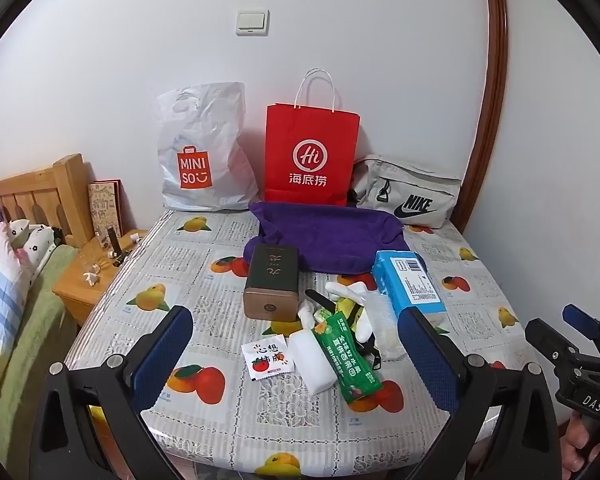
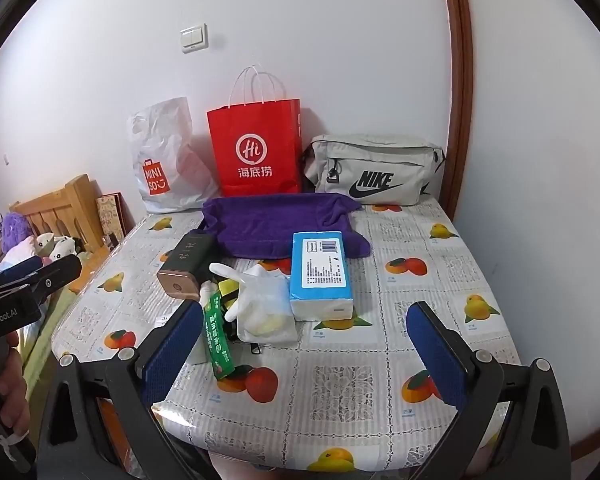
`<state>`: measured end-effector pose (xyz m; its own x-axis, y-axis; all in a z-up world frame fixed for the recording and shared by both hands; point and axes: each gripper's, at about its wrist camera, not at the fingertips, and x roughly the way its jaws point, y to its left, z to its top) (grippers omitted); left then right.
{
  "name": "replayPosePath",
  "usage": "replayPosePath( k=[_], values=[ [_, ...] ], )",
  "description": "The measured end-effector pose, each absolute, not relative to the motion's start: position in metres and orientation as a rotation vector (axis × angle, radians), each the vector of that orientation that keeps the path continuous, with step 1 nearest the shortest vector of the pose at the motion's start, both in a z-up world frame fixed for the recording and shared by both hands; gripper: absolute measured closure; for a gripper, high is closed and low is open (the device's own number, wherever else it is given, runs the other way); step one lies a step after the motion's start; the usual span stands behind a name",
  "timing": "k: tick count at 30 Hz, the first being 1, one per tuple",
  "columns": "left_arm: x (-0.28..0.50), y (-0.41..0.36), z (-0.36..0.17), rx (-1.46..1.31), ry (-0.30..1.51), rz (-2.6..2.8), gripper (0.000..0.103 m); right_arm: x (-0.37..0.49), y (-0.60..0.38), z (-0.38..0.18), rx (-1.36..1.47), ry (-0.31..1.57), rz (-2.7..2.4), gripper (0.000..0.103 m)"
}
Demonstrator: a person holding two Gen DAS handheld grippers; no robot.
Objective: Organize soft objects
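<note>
A purple towel (image 1: pixel 332 236) (image 2: pixel 276 224) lies at the back of the table. In front of it sit a blue tissue pack (image 1: pixel 408 280) (image 2: pixel 320 276), a dark box (image 1: pixel 270 280) (image 2: pixel 184 268), a green snack packet (image 1: pixel 346 356) (image 2: pixel 216 336), a white sponge block (image 1: pixel 314 360), a small white sachet (image 1: pixel 266 354) and white gloves in clear plastic (image 2: pixel 260 304). My left gripper (image 1: pixel 296 356) is open and empty above the table's near edge. My right gripper (image 2: pixel 306 356) is open and empty, also at the near edge.
A white MINISO bag (image 1: pixel 200 152) (image 2: pixel 160 164), a red paper bag (image 1: pixel 310 156) (image 2: pixel 256 148) and a grey Nike bag (image 1: pixel 410 192) (image 2: pixel 376 172) stand against the back wall. A wooden nightstand (image 1: pixel 84 280) and bed (image 1: pixel 4 288) are left of the fruit-print table (image 1: pixel 228 412).
</note>
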<state>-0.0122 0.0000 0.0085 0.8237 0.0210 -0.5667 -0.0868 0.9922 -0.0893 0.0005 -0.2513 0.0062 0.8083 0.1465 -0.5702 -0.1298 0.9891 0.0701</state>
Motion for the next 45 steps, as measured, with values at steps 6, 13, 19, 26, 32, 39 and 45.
replayPosePath(
  k=[6,13,19,26,32,39,45],
  values=[
    [-0.0155,0.0010,0.0092,-0.109,0.598,0.066,0.000,0.0017,-0.2502,0.0068,0.028,0.617,0.149,0.002],
    [-0.0167,0.0007,0.0093,-0.105,0.599,0.072,0.000,0.0003,-0.2486,0.0047,0.025,0.613,0.153,0.002],
    [-0.0167,0.0003,0.0093,-0.105,0.599,0.071,0.000,-0.0017,-0.2478,0.0045,0.024,0.611,0.154,0.002],
    [-0.0175,0.0004,0.0087,-0.104,0.599,0.072,0.000,-0.0028,-0.2466,0.0046,0.021,0.609,0.158,0.002],
    [-0.0181,0.0009,0.0093,-0.104,0.599,0.071,0.000,-0.0039,-0.2451,0.0056,0.025,0.607,0.162,0.002],
    [-0.0186,0.0016,0.0094,-0.103,0.599,0.072,0.000,-0.0056,-0.2440,0.0046,0.023,0.606,0.164,0.002],
    [-0.0201,0.0026,0.0091,-0.103,0.597,0.070,0.000,-0.0062,-0.2435,0.0042,0.025,0.606,0.162,0.002]
  ],
)
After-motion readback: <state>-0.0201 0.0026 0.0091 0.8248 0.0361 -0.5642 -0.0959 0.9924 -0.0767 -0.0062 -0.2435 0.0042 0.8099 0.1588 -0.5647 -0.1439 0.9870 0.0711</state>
